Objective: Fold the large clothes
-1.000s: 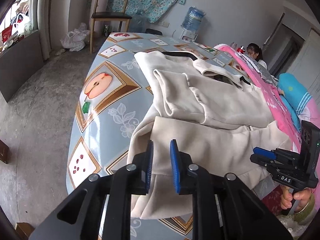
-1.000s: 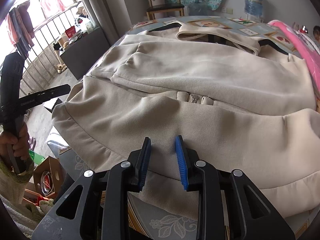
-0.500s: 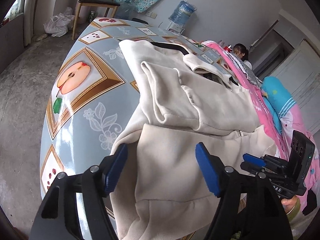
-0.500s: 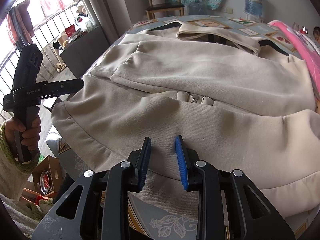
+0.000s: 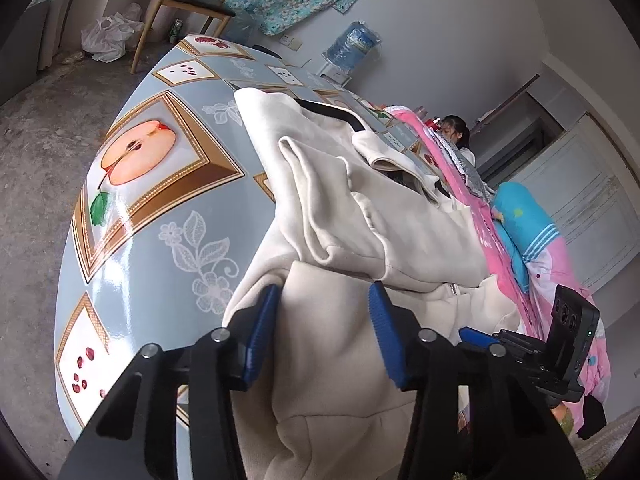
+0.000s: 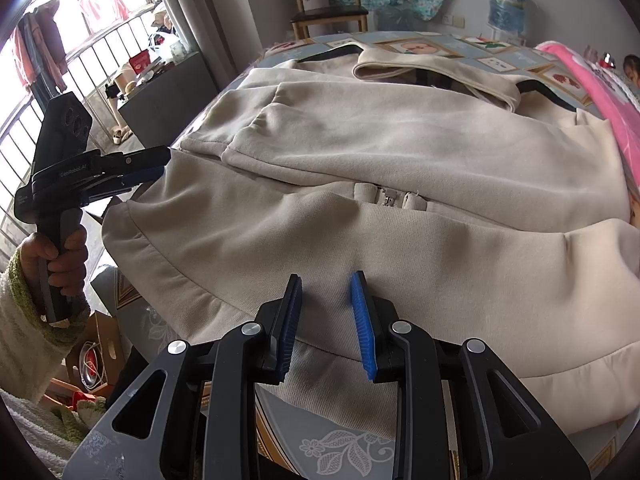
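Observation:
A cream zip-up jacket lies spread on the table, sleeves folded across its chest, zipper pull near the middle. In the left wrist view the jacket hangs over the table edge. My left gripper is open, its blue pads straddling the jacket's left hem corner; it also shows in the right wrist view at that corner. My right gripper is open a little, pads over the bottom hem; it shows in the left wrist view too.
The table has a glossy fruit-print cloth. A pink blanket lies along the jacket's right side. A wooden chair, a water jug and a seated person are beyond. A box sits on the floor.
My left gripper opened wide and moved forward onto the jacket's left hem corner, pads now either side of the fabric. The right gripper stayed in place.

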Motion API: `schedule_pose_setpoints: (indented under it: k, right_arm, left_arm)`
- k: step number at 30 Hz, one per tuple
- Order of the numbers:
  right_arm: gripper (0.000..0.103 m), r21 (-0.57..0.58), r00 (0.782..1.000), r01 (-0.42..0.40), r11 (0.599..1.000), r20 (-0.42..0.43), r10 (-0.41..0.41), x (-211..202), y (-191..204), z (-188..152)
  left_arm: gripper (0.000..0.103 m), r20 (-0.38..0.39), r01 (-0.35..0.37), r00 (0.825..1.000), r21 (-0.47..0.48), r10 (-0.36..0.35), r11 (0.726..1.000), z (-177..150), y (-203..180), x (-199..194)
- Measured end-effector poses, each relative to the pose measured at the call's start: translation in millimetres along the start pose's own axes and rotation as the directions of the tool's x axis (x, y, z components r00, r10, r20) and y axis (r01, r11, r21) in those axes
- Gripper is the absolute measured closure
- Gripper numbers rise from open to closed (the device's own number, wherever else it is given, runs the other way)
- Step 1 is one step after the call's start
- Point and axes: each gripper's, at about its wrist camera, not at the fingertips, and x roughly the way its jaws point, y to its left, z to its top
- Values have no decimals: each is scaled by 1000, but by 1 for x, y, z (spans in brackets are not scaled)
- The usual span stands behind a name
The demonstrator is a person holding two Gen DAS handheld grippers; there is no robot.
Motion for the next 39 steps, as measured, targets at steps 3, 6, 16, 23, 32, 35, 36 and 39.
schedule_pose_setpoints:
  k: [3,6,16,23,32,35,36,39]
  right_arm:
    - [77,-2,1000,0,1000,-1,0,0,0,0]
    - [77,-3,1000,2,1000,-1,-2,0,0,0]
    - [77,-5,1000,4,1000,-1,-4,-1,0,0]
    - [77,-3,1000,5,1000,1,-5,-1,1,0]
    - [77,-5,1000,8,1000,3,-8,-2,2,1]
    - [77,-6,1000,12,1000,5,-12,-2,2,0]
    - [77,-4,1000,12,1000,7,-12,-2,2,0]
    - [77,1,1000,10,1000,16,-10,-2,2,-1]
  left_arm:
    - [68,1,69,998,-5,-69,998,0,3,-7]
    - [68,-38,148,988,7,-148,989,0,0,-6]
    - [69,-138,36,990,151,-15,988,3,-15,12]
    - [69,-164,-77,978,282,127,956,5,-30,28]
    - [86,-93,-291,930,401,355,869,-8,-64,37]
    - [84,-111,-309,921,373,373,875,-7,-59,40]
    - [82,-118,-311,920,363,374,879,-6,-58,40]
    - [84,-124,-335,911,332,393,882,-3,-58,39]
